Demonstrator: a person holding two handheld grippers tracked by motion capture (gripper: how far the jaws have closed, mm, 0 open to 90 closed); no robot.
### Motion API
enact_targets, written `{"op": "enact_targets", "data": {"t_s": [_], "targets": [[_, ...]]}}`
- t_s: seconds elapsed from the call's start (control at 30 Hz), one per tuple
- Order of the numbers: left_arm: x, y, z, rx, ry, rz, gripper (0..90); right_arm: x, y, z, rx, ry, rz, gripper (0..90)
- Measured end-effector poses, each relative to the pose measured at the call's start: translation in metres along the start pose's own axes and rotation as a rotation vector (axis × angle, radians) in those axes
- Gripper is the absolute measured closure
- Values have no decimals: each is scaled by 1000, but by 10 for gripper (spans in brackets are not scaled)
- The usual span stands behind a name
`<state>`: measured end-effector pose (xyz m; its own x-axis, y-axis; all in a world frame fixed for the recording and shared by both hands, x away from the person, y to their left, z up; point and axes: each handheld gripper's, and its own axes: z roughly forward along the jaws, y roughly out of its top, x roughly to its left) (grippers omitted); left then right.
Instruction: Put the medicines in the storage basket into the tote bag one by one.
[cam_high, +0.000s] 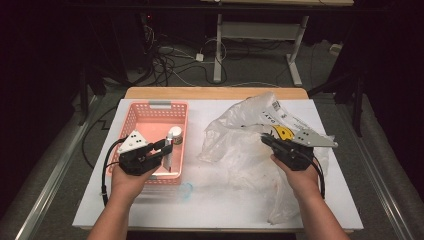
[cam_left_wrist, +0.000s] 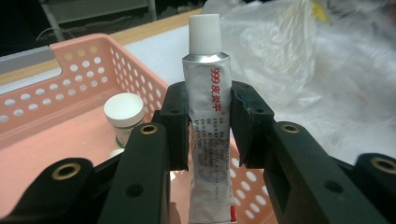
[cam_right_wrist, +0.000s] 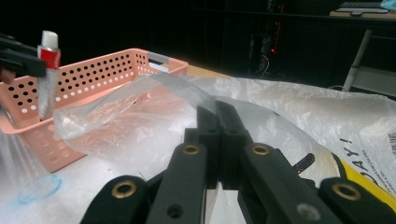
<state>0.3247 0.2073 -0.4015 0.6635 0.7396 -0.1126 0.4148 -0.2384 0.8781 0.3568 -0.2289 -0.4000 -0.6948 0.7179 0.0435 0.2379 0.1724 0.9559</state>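
High view showed my left gripper (cam_high: 167, 143) pinching the tube (cam_left_wrist: 209, 116) upright over the pink basket (cam_high: 131, 119). I thought I should lower it slowly beside the jar (cam_high: 175, 134). My right gripper (cam_right_wrist: 217, 112) pinched the bag (cam_right_wrist: 299, 112).

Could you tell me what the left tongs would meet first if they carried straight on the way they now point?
Probably the plastic bag. The left tongs, shut on the tube, point over the basket's right rim toward it, though depth is hard to judge.
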Motion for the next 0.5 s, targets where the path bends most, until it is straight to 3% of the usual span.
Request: {"op": "enact_targets", "data": {"t_s": [0.2,0.5], "targets": [[-3,2,0,-20,-14,-9,677,1,0,0,3,-7,-5,900],[-16,14,-10,-69,-29,24,677,2,2,-2,-6,-6,-12,900]]}}
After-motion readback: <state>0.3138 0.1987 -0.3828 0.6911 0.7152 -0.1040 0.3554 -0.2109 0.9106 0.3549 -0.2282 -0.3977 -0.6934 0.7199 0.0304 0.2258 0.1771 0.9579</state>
